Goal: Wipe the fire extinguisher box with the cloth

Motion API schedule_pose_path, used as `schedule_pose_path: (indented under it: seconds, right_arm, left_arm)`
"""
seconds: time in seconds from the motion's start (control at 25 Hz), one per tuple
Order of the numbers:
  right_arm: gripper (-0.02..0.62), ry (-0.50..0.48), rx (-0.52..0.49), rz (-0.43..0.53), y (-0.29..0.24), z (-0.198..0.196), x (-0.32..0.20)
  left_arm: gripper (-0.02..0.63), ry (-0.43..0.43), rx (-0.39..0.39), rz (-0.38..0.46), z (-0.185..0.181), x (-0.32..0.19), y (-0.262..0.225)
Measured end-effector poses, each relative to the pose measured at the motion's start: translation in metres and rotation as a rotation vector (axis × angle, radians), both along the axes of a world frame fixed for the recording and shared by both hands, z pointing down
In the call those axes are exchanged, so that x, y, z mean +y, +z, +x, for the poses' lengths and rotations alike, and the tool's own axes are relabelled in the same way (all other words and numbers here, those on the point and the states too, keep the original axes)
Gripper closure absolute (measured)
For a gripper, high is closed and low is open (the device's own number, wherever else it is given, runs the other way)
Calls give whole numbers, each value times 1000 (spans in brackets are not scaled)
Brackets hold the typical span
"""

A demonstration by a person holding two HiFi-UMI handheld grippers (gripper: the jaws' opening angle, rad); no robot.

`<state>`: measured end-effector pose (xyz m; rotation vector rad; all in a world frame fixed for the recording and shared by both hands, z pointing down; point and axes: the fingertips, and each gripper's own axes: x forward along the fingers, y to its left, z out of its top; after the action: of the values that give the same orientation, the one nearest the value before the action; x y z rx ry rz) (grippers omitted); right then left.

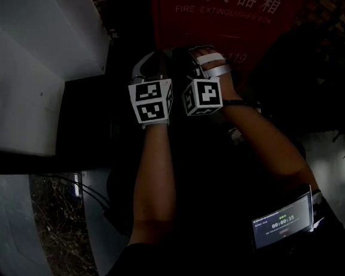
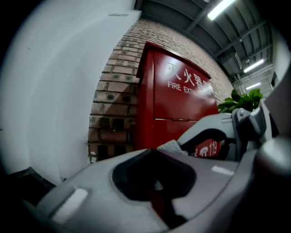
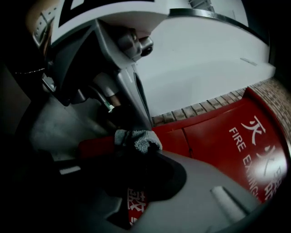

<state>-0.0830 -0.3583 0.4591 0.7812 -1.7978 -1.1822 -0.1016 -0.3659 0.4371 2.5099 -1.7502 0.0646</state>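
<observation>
Right tool (image 3: 136, 152) is pinching just a corner of the cloth (image 3: 136, 139), with the left tool (image 2: 154, 152) clenched beside it, both short of the box (image 2: 177, 104) on the wall (image 2: 113, 104), so a hard swipe could yank the cloth free and scrape the jaws on the door.

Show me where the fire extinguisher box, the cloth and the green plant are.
fire extinguisher box (image 2: 182, 98): left gripper view, on its red front door.
cloth (image 3: 136, 139): right gripper view, on the grey bunched fabric.
green plant (image 2: 241, 101): left gripper view, on its leaves beside the box.
</observation>
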Motion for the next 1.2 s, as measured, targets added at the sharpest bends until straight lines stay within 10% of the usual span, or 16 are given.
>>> schedule_pose_path:
  seconds: [1.2]
  right_arm:
    - [554, 425, 4, -92, 32, 265, -1]
  left_arm:
    - [604, 400, -33, -11, 173, 23, 29]
